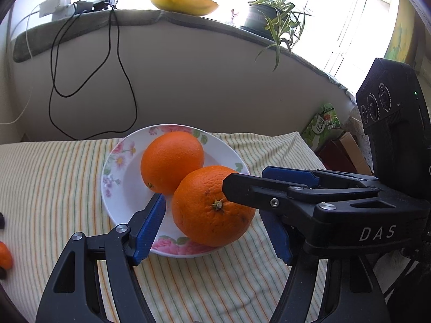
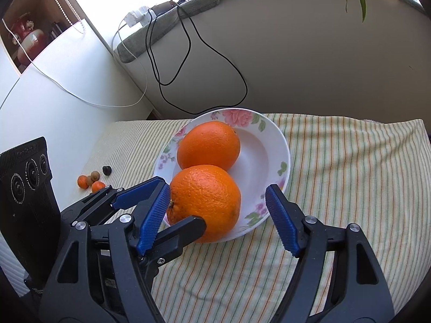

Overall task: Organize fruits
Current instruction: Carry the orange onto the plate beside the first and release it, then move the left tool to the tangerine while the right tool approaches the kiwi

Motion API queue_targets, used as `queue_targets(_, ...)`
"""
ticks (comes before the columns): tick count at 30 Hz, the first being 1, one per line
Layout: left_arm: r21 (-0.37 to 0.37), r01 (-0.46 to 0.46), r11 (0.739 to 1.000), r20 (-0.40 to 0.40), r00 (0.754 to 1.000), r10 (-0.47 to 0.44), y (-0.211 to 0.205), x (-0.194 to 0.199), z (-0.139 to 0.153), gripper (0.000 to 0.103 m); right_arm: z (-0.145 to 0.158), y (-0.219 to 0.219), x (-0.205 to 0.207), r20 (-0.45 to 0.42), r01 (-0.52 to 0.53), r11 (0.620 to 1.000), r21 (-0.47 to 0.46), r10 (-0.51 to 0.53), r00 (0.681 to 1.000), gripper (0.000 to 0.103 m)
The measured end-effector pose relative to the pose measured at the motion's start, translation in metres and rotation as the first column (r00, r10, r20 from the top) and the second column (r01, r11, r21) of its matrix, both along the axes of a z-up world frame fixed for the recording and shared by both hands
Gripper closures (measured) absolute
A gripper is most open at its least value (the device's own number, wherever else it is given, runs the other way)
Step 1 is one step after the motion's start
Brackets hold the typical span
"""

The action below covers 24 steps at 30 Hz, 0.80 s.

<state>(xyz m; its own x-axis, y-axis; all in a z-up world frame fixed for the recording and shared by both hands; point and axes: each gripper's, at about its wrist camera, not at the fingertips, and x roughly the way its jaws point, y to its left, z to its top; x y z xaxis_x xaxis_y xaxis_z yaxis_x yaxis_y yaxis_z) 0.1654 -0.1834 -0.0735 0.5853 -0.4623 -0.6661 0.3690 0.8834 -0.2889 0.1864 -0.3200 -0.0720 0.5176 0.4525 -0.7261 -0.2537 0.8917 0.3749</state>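
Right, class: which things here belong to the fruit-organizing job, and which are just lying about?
Job:
near orange
far orange
white floral plate
small loose fruits

Lying about:
black cable
potted spider plant
green carton

two bright orange oranges (image 1: 172, 161) (image 1: 212, 206) sit on a white plate (image 1: 118, 188) with pink and purple flowers and green leaves along its rim. the cloth (image 1: 54, 183) is cream with thin green and orange stripes. each black hand-held gripper has blue ribbed pads (image 2: 153, 215).
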Motion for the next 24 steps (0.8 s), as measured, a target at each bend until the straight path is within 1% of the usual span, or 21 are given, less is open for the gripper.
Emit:
queue_targets(11, 0.007, -0.017, 1.0, 0.014, 1.0, 0.017, 0.015, -0.018, 0.004, 0.032, 0.009, 0.004, -0.012, 0.023, 0.011, 1.0, -0.011, -0.011, 1.0, 0.027)
queue_targets(16, 0.008, -0.038, 0.999, 0.04, 0.998, 0.038, 0.03, -0.03, 0.01, 0.032, 0.017, 0.008, -0.02, 0.052, 0.015, 1.0, -0.011, -0.014, 0.999, 0.027)
queue_targets(21, 0.011, -0.056, 0.998, 0.064, 0.996, 0.055, 0.047, -0.043, 0.014, 0.032, 0.023, 0.021, -0.031, 0.091, -0.006, 0.999, -0.046, 0.01, 0.996, 0.027)
queue_targets(24, 0.028, -0.071, 0.997, 0.08, 0.994, 0.068, 0.059, -0.048, 0.017, 0.032, 0.026, 0.031, -0.04, 0.121, -0.025, 0.998, -0.064, 0.033, 0.992, 0.027)
